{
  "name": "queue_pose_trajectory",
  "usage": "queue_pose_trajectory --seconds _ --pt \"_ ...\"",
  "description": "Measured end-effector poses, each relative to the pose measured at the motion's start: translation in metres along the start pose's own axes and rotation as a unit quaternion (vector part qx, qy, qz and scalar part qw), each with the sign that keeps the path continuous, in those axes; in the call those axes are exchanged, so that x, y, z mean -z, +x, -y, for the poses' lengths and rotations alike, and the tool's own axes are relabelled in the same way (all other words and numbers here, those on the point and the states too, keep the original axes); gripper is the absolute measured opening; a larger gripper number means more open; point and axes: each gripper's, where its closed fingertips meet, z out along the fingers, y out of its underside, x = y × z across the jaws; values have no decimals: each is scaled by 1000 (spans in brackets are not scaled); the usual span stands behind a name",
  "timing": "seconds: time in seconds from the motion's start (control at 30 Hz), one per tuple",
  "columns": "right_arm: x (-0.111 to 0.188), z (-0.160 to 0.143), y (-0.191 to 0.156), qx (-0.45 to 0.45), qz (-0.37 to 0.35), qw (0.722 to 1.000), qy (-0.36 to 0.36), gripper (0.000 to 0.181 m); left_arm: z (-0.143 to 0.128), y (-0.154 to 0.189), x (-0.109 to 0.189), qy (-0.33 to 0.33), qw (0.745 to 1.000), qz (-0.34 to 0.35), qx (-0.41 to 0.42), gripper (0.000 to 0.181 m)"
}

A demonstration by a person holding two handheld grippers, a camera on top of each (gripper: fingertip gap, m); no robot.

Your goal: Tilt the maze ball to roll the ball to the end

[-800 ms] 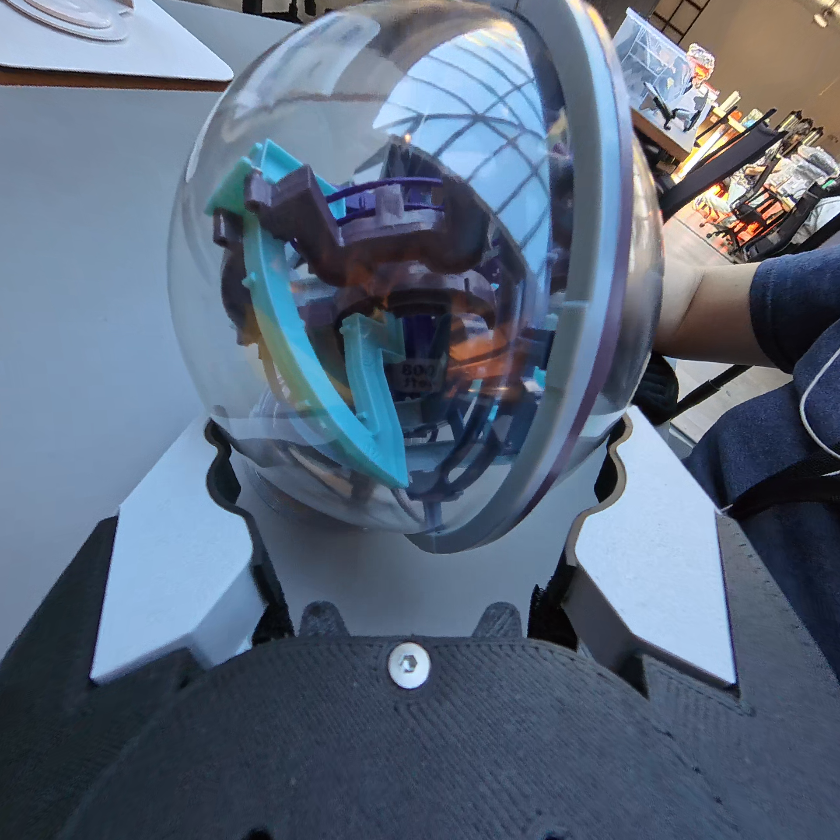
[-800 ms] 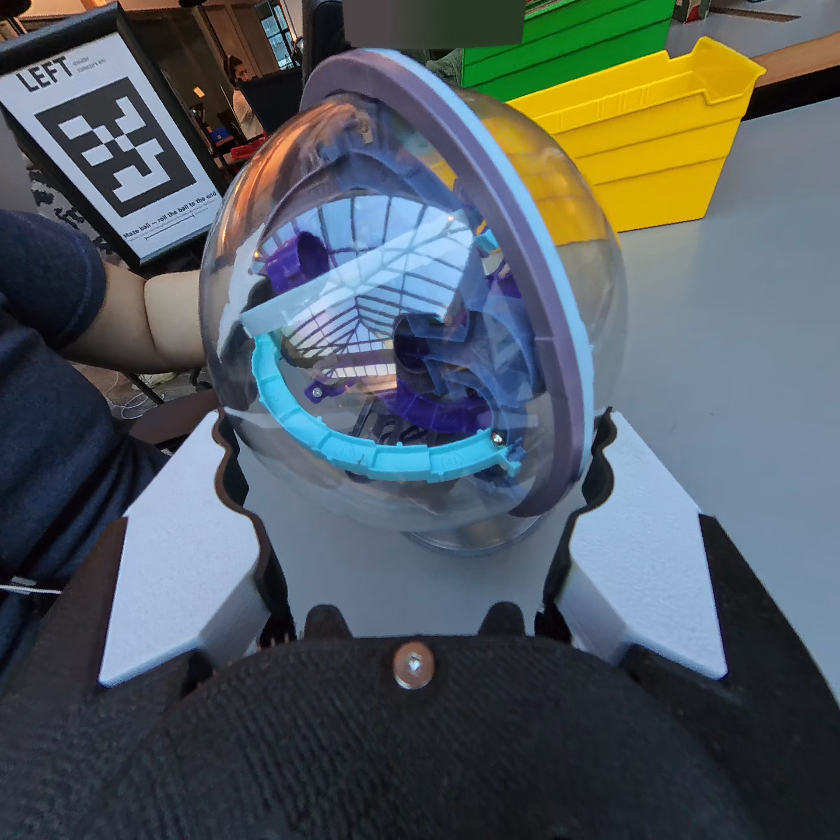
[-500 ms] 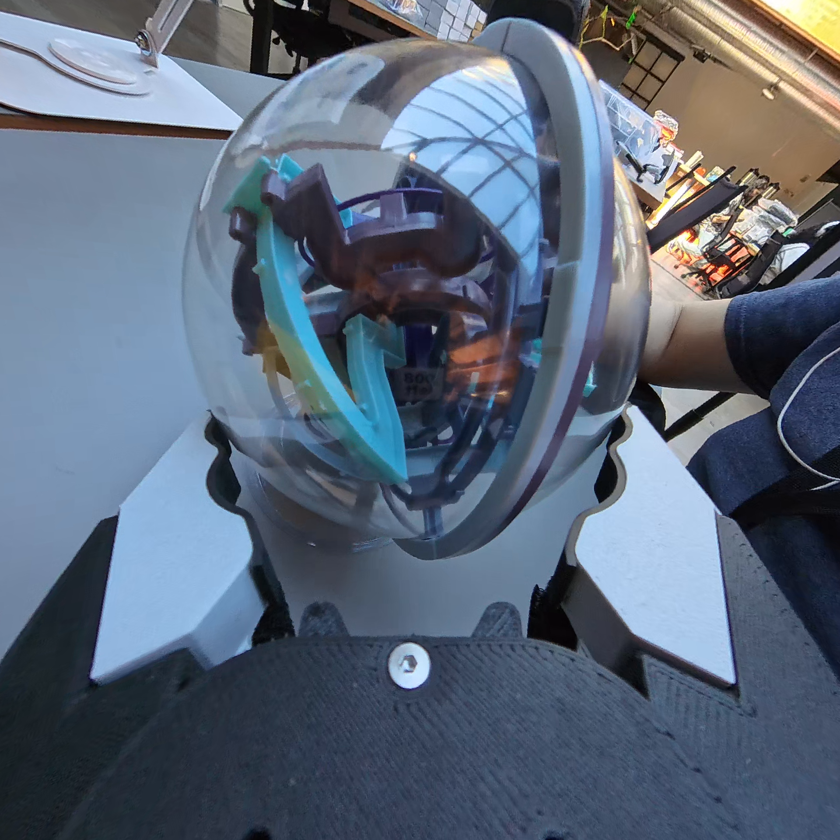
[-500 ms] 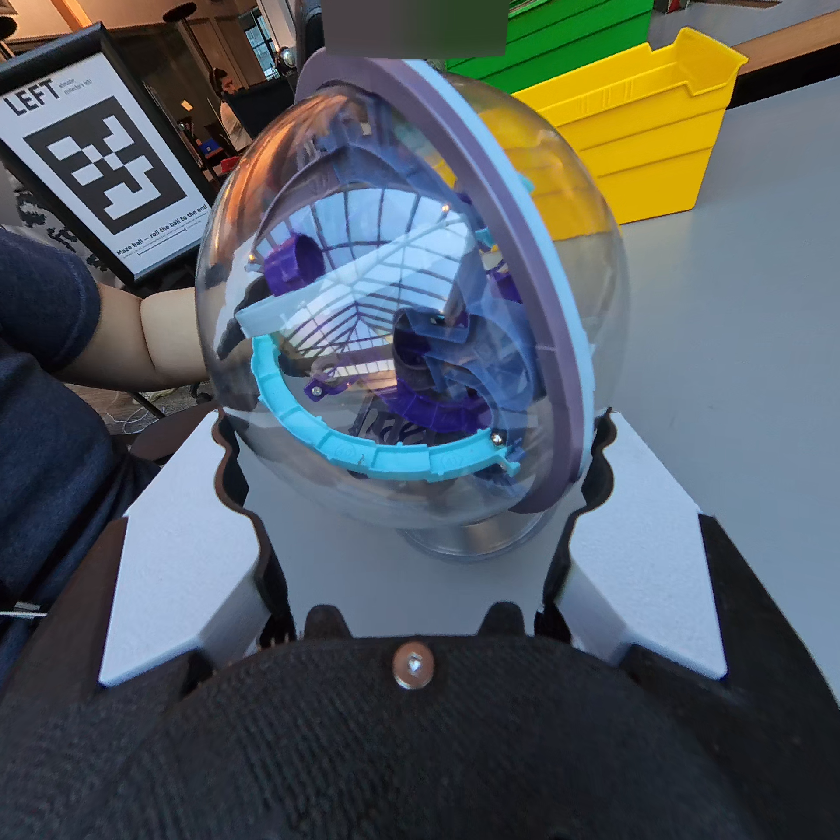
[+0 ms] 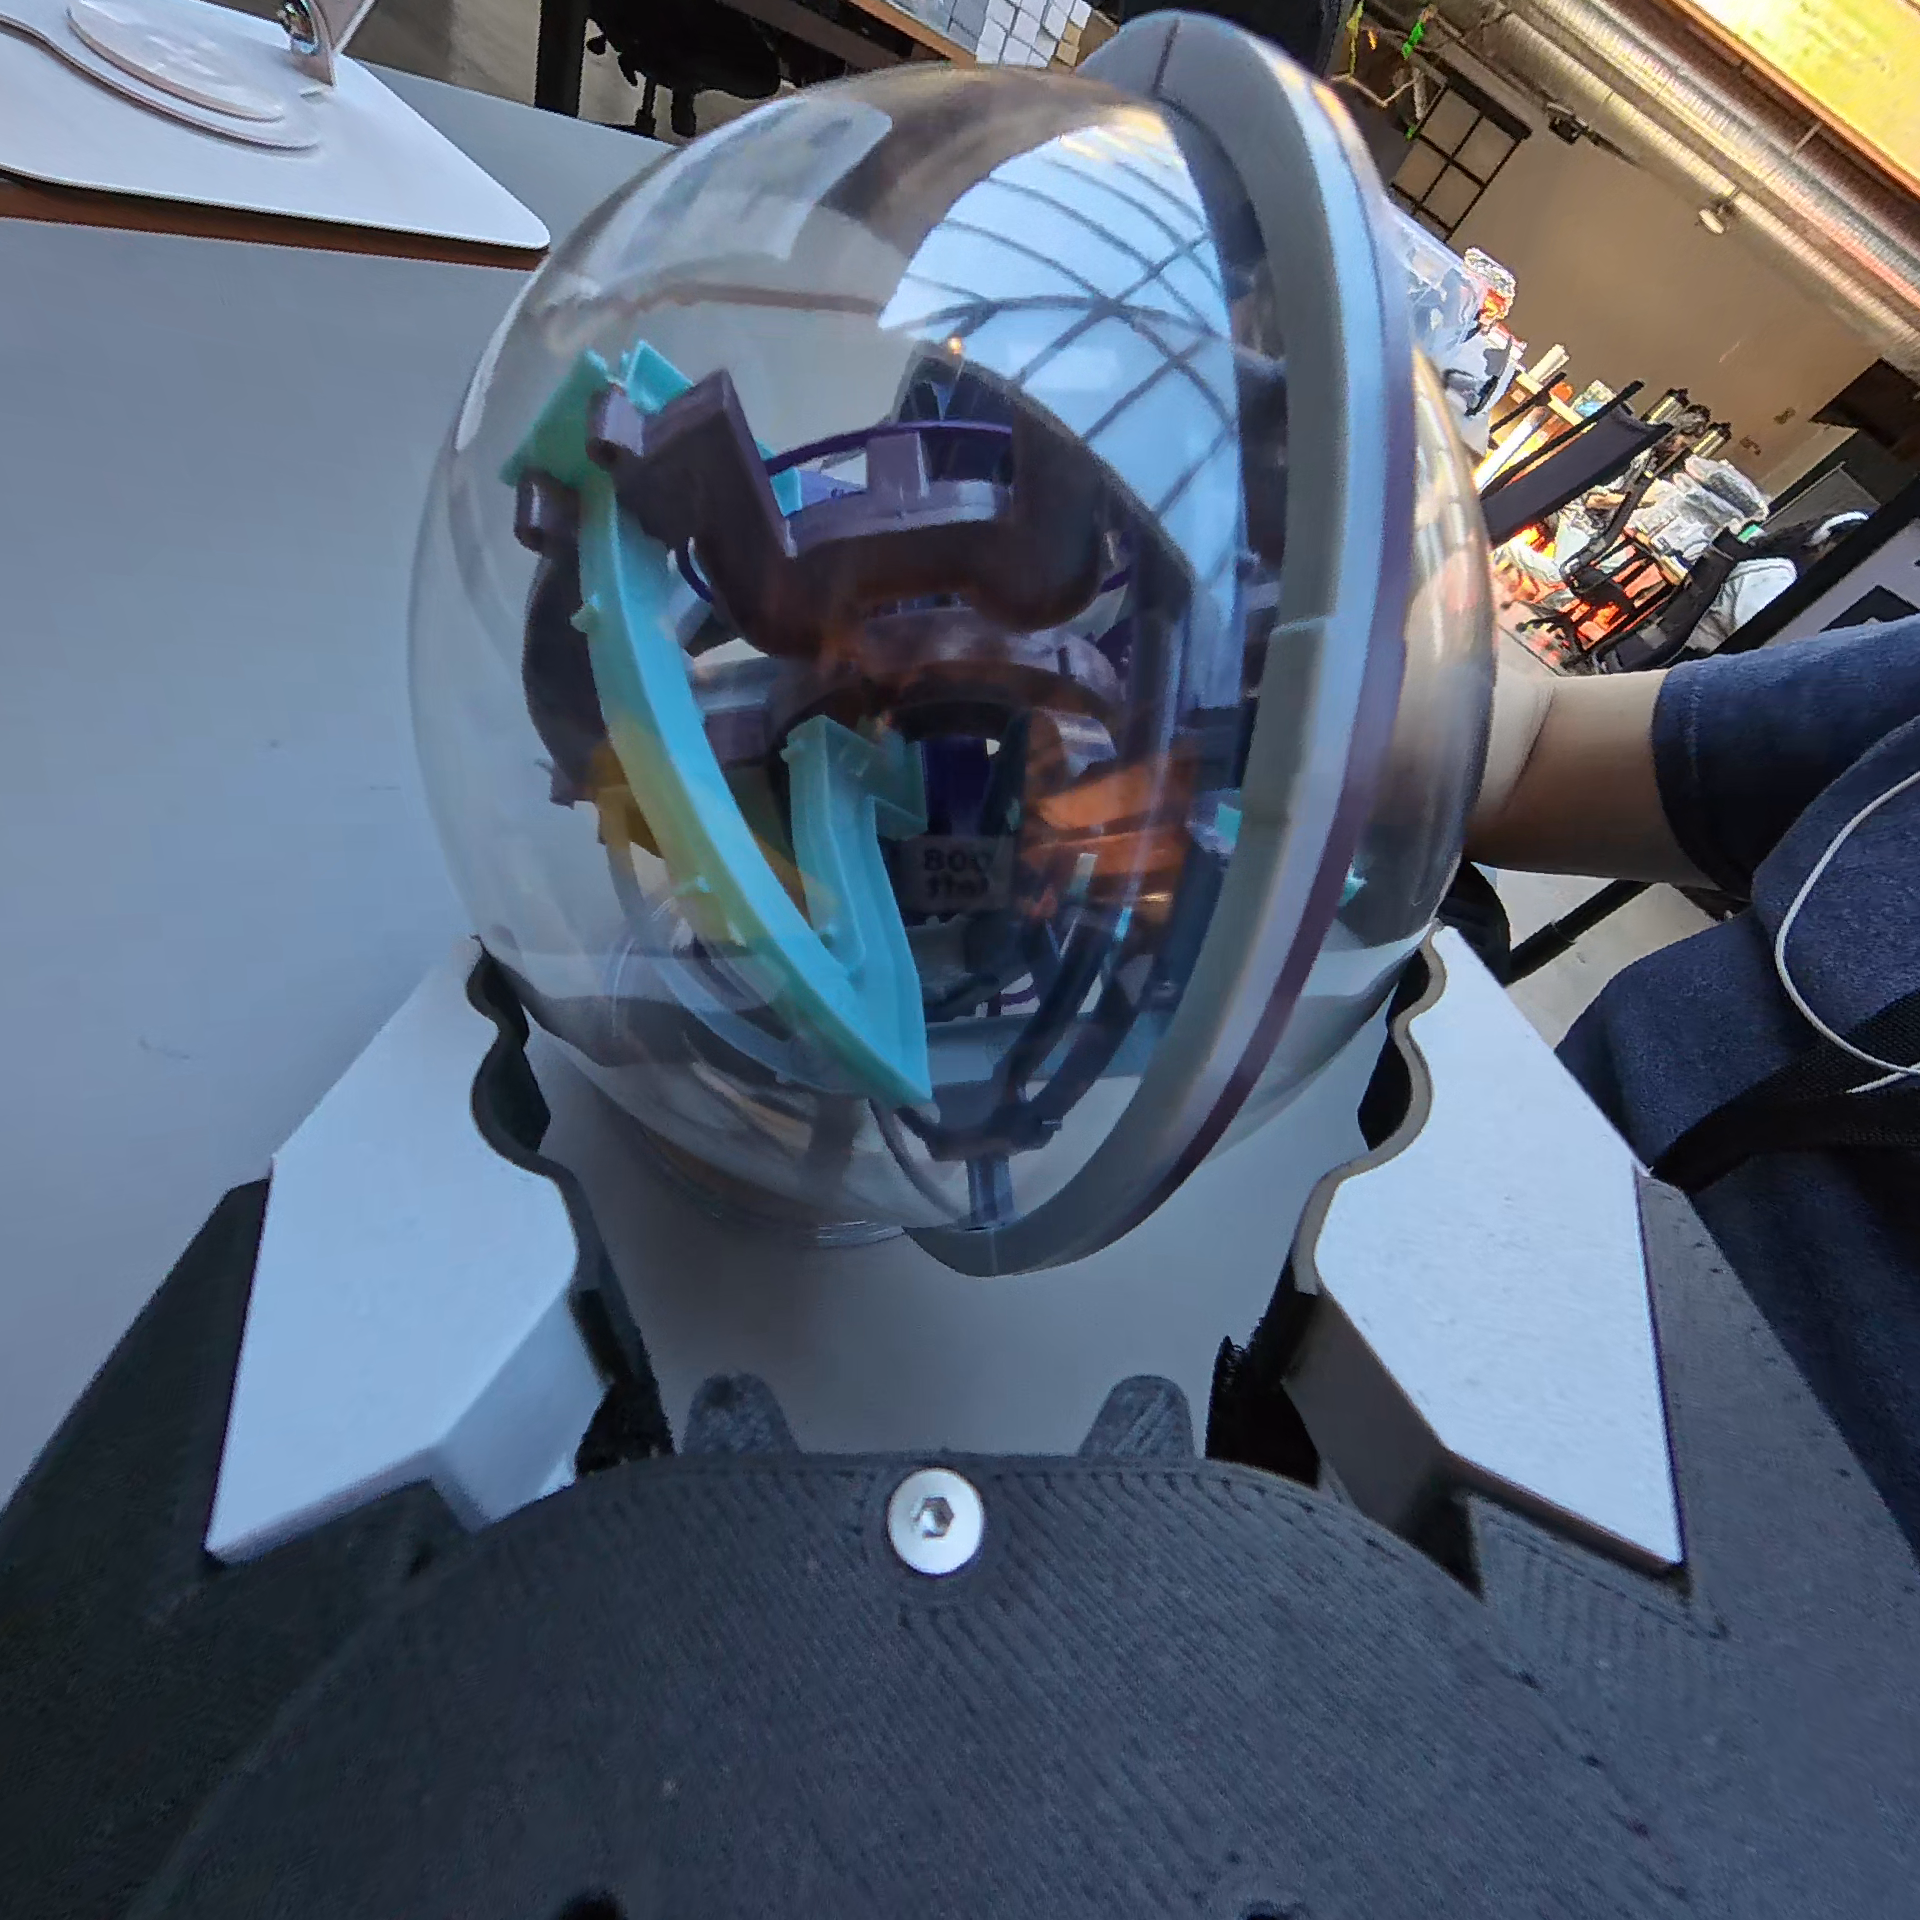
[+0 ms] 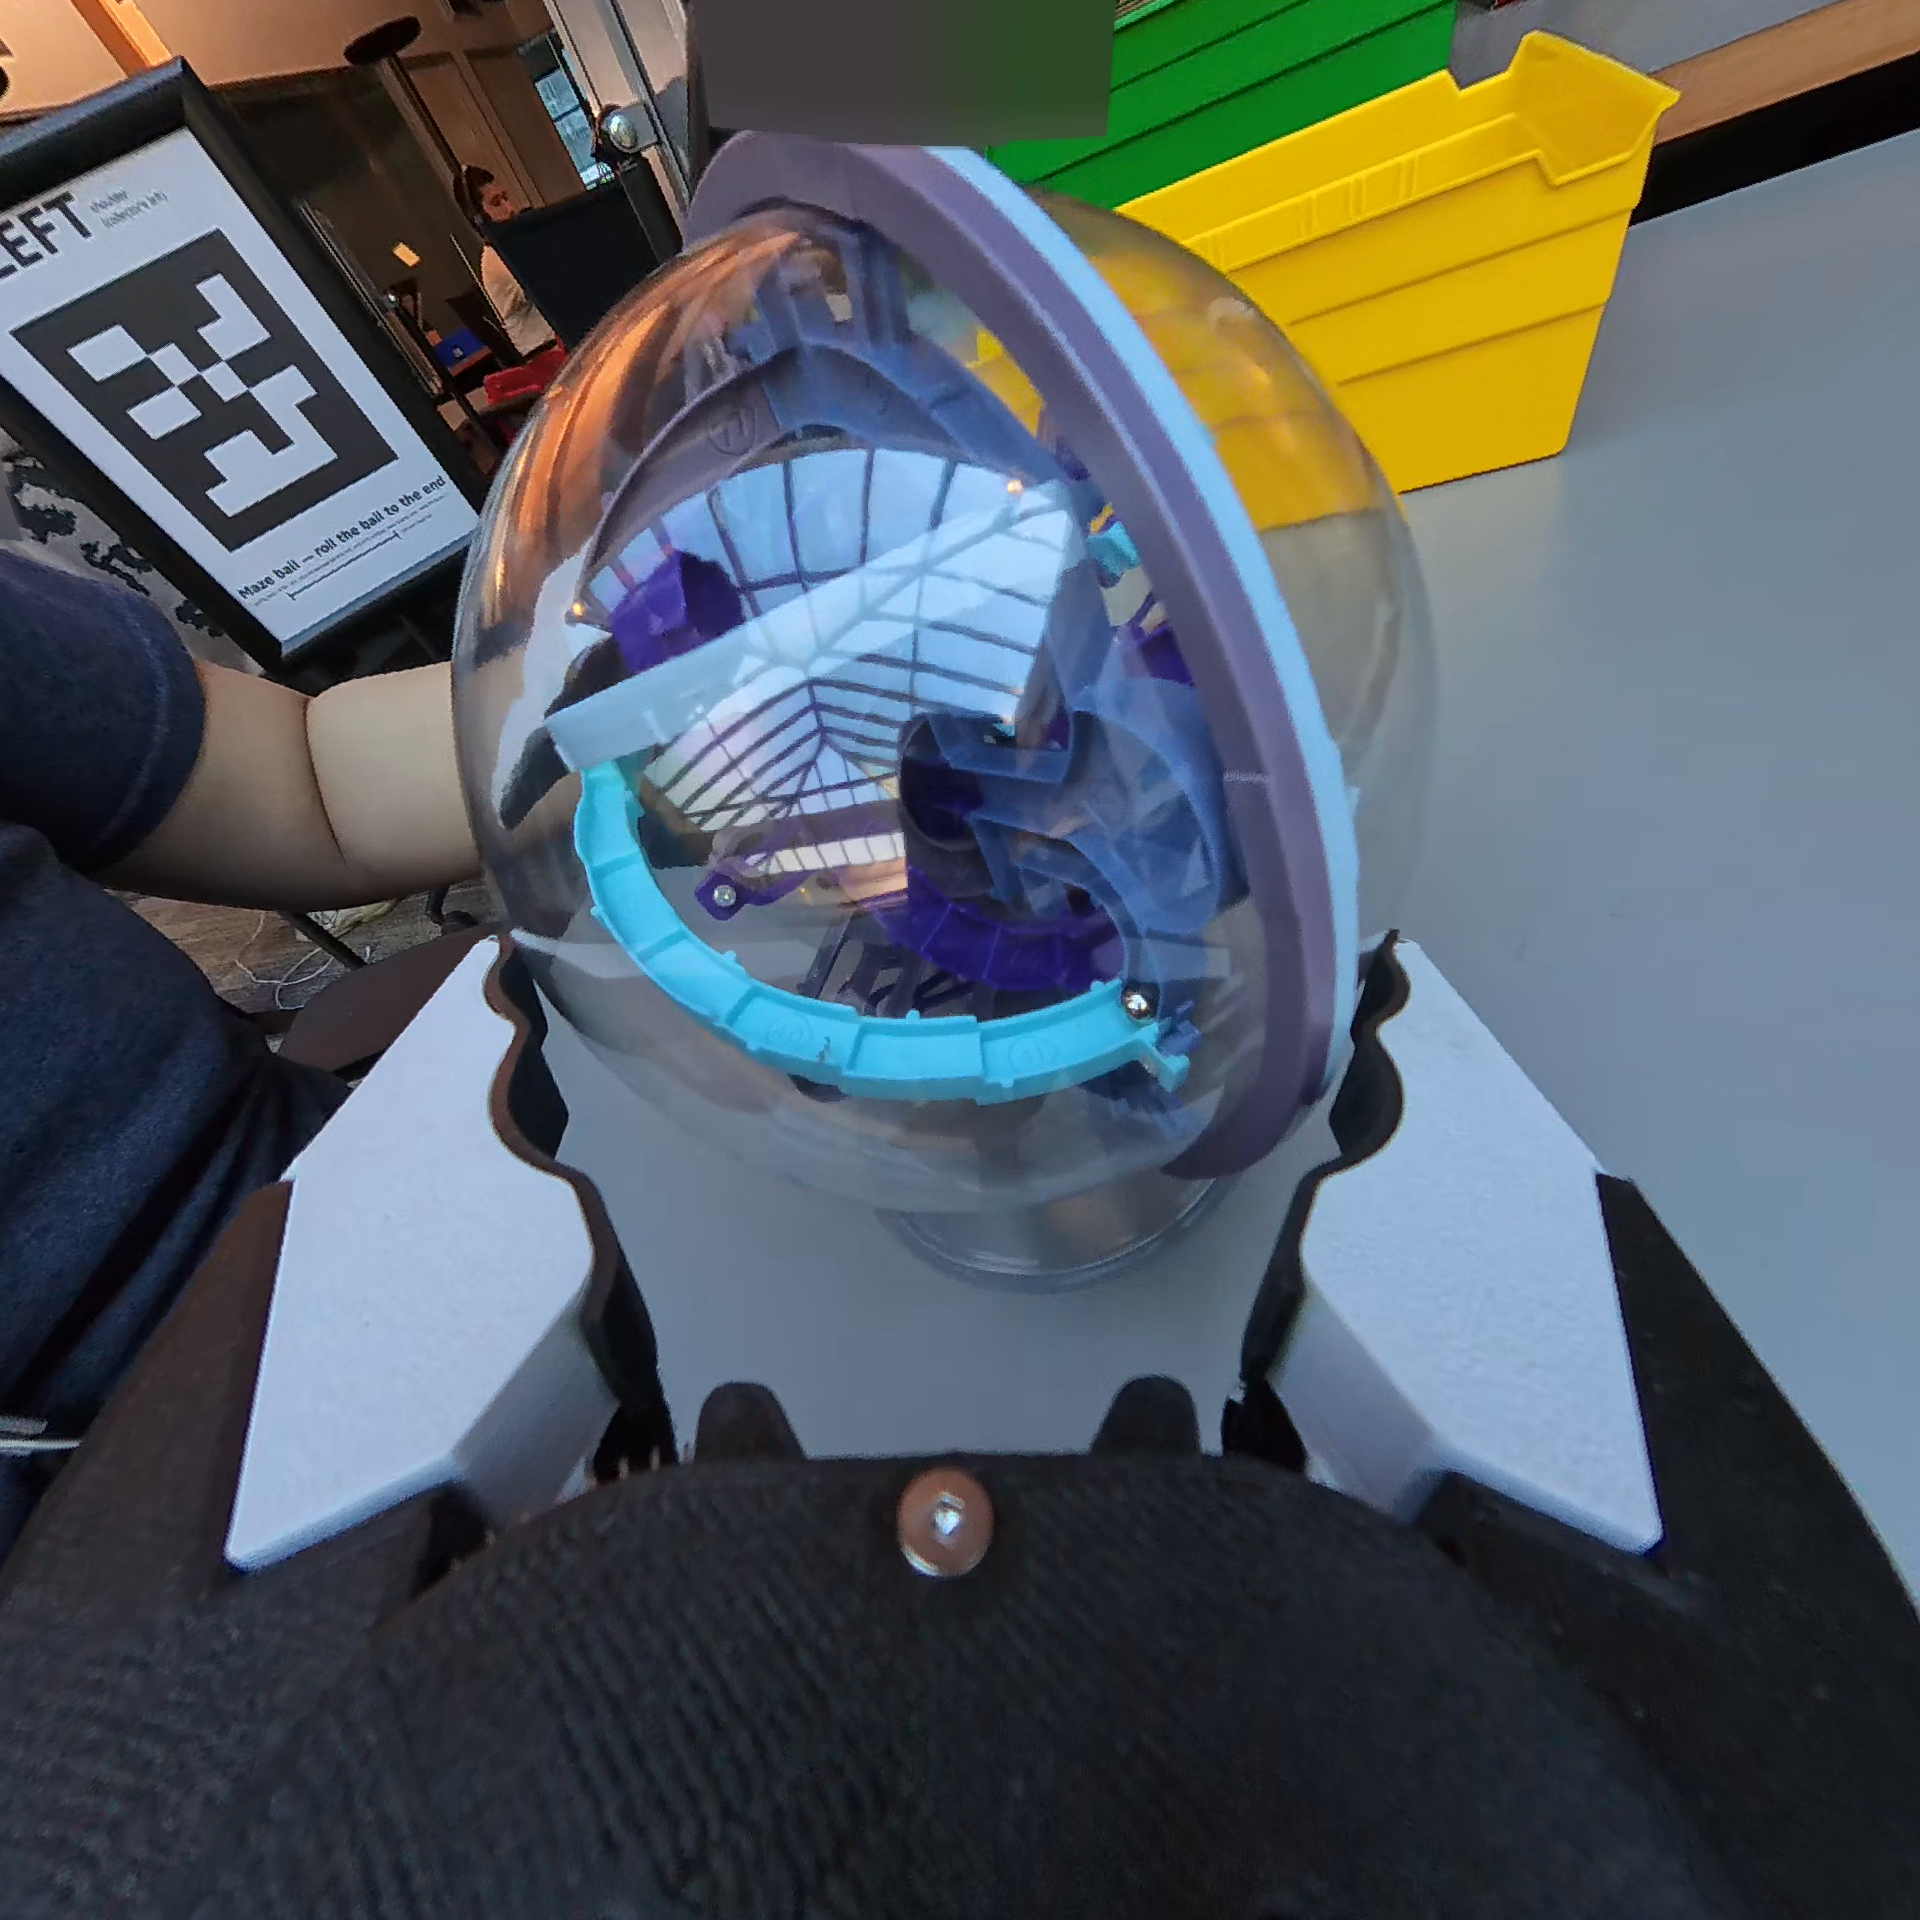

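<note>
The maze ball [image 5: 935,623] is a clear sphere with a grey-purple rim and cyan, purple and brown tracks inside. My left gripper [image 5: 951,966] is shut on it, one white finger [image 5: 416,1195] on each side. My right gripper [image 6: 940,966] is shut on the same maze ball [image 6: 935,675] from the opposite side. A small steel ball [image 6: 1138,1003] sits at the right end of the cyan curved track [image 6: 831,1029]. A clear round stand [image 6: 1049,1236] lies under the sphere; whether they touch I cannot tell.
The grey table [image 6: 1662,727] runs to the right, with a yellow bin [image 6: 1434,291] and a green bin [image 6: 1247,83] behind the sphere. A marker sign [image 6: 208,416] stands at the left. A person's forearm [image 5: 1558,758] is beside the sphere. A white pad [image 5: 260,135] lies far left.
Both grippers have tipped the maze ball slightly, and more of the room behind shows. The steel ball stays at the right end of the cyan track.
</note>
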Motion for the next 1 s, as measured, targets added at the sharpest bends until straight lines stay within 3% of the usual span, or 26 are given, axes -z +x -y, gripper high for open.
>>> queue_pose_trajectory --seconds 0.33,0.6,1.0 --pt "-1 3 4 -3 -6 1000 1 151 0 -3 0 -2 1000 -13 5 158" --pt "-3 -5 1 17 -6 1000 -19 151 6 -3 4 4 999 14 -39 158" --pt "5 9 0 -8 6 1000 22 148 13 -2 4 15 995 48 -85 157"
